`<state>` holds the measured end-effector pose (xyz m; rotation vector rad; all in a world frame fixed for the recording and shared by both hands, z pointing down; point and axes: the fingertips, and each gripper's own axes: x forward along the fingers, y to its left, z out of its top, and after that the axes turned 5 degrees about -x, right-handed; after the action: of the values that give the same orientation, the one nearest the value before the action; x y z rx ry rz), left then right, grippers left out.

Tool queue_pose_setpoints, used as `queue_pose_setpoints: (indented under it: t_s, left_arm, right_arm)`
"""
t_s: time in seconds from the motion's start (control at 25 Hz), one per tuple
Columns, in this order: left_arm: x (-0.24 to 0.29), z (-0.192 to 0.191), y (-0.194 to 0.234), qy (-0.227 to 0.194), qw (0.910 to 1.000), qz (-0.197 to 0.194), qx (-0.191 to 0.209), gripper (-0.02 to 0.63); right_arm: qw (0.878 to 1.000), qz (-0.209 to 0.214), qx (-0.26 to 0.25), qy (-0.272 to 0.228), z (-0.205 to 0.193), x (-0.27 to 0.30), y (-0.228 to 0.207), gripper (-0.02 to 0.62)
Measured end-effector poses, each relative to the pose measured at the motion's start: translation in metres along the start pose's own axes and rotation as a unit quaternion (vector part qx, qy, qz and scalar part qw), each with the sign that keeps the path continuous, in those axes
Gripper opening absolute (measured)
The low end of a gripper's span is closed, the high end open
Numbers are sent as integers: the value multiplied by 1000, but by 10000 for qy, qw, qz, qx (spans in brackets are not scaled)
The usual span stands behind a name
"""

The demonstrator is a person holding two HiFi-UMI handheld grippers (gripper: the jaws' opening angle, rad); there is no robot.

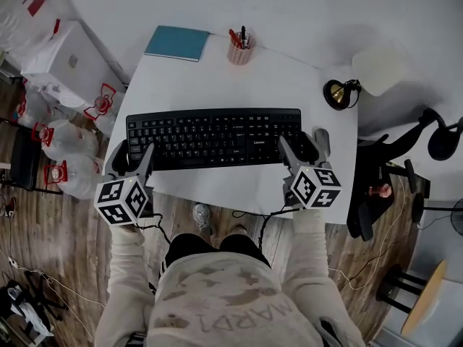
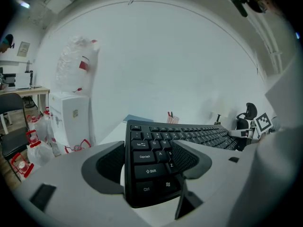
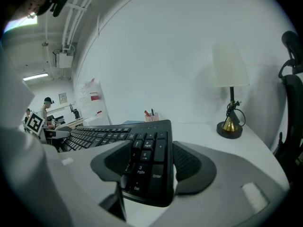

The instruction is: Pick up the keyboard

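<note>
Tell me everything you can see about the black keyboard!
The keyboard is black plastic, long, with white-lettered keys and a number pad at its right end. It seems held just above the white desk, keys up. The left gripper clamps its left end, the right gripper its right end, each with one finger over the keys.

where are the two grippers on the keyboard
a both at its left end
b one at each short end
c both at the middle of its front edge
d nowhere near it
B: the left gripper has the left end of the keyboard between its jaws, and the right gripper has the number-pad end.
</note>
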<state>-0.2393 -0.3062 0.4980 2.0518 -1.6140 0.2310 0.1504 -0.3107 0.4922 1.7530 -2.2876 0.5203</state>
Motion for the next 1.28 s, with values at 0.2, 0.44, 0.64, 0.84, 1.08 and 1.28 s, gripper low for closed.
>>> queue_pose_setpoints:
  t_s: [0.2, 0.44, 0.64, 0.84, 1.08, 1.28]
  left_arm:
    - [-14, 16, -7, -263, 9996, -28, 94, 322]
    - [-32, 35, -13, -574, 9983, -29, 123, 319]
    - [-46, 48, -17, -800, 9967, -74, 146, 319]
    - [-63, 59, -40, -1028, 9945, -95, 195, 319]
    - [-83, 75, -48, -1333, 9905, -153, 302, 319]
    - [-96, 84, -58, -1517, 9876, -213, 353, 319]
  right_arm:
    - [9996, -52, -72, -267, 16, -15, 5, 287]
    - [9984, -95, -163, -537, 35, -34, 13, 287]
    - [9965, -132, -273, -775, 53, -49, 20, 287]
    - [9942, -154, -348, -1005, 70, -74, 13, 287]
    - [9908, -212, -390, -1277, 84, -96, 20, 287]
    - [9879, -283, -417, -1464, 92, -116, 21, 287]
